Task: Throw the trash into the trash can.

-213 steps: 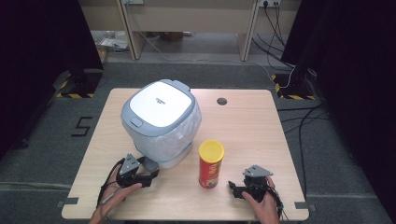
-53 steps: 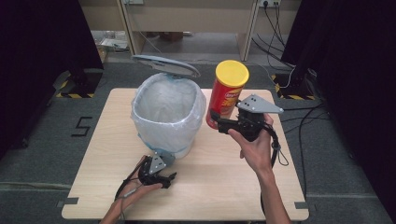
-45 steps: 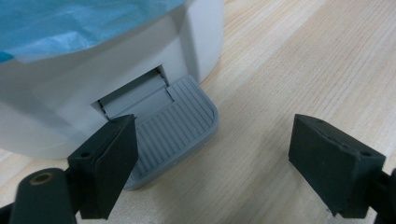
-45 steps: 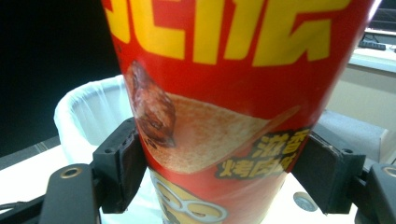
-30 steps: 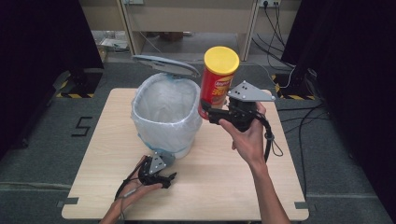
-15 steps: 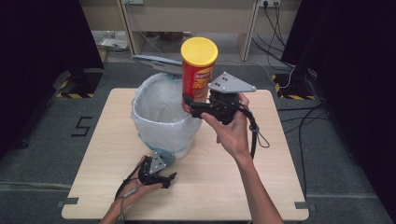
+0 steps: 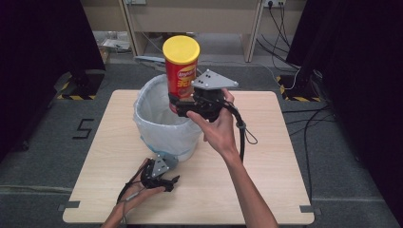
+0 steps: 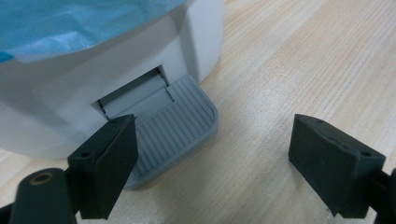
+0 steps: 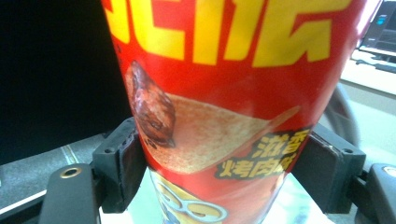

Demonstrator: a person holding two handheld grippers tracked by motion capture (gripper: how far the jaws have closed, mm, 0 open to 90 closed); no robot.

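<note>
Above the open bin, the right tool holds a red chip can upright, its yellow lid on top and its lower part clamped between both black jaws, as the right gripper view confirms. The can's base hangs over the bin's rim on the side nearest that tool, not over the middle of the blue liner. Down at the bin's foot, the left tool rests on the counter with its jaws set wide and nothing between them; the left gripper view shows one jaw lying on the edge of the grey ribbed pedal, which appears to be what keeps the lid raised behind the bin.

Two risks stand out. If that jaw slips off the pedal's edge, the lid would likely drop and strike the can or block the opening. If the right tool lets go too early, the can may catch the rim, tip outward and roll across the counter. The grip sits low on a tall can, so a quick tilt could also make it pivot between the jaws.
</note>
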